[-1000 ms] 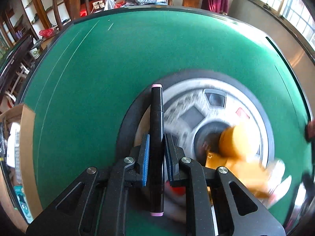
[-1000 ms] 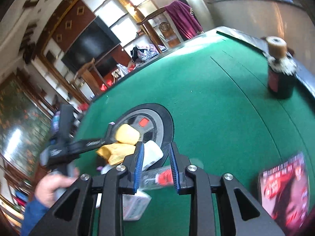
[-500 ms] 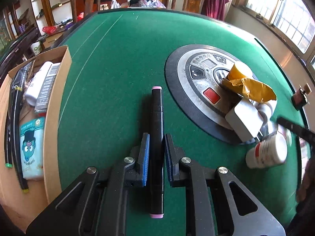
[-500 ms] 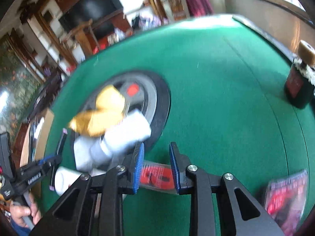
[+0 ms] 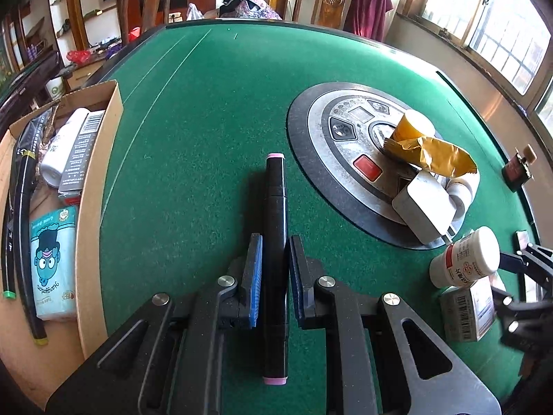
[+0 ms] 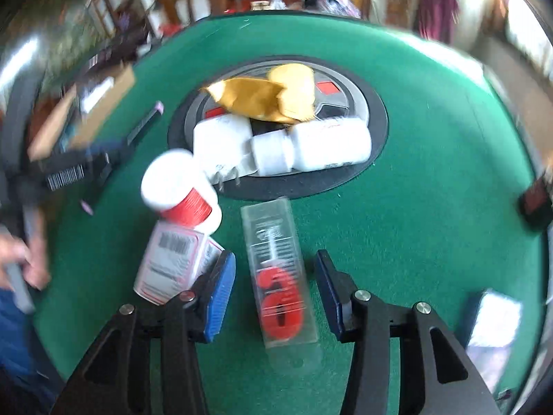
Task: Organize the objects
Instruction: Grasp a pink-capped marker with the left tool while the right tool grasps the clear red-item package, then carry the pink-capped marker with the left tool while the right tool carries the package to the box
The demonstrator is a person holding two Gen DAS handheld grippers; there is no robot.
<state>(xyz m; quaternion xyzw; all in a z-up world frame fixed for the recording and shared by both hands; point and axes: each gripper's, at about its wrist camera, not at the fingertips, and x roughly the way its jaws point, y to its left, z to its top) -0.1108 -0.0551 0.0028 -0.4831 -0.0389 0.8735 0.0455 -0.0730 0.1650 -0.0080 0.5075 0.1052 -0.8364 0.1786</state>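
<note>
We see the left gripper (image 5: 273, 269) clamped on a black marker with pink end caps (image 5: 274, 228), its length running forward between the blue pads above the green felt table (image 5: 214, 110), with an open cardboard box (image 5: 100, 159) of packets at the left edge. The right gripper (image 6: 274, 285) stands wide apart, gripping nothing; a clear plastic tube with red print (image 6: 278, 276) lies on the felt between its fingers, touching neither. Just beside its left finger sit a small white carton (image 6: 172, 263) and a red-banded white pill bottle (image 6: 178, 186); beyond, a yellow packet (image 6: 262, 98) and white bottle (image 6: 311, 147) rest on the round control panel (image 6: 376, 117)
</note>
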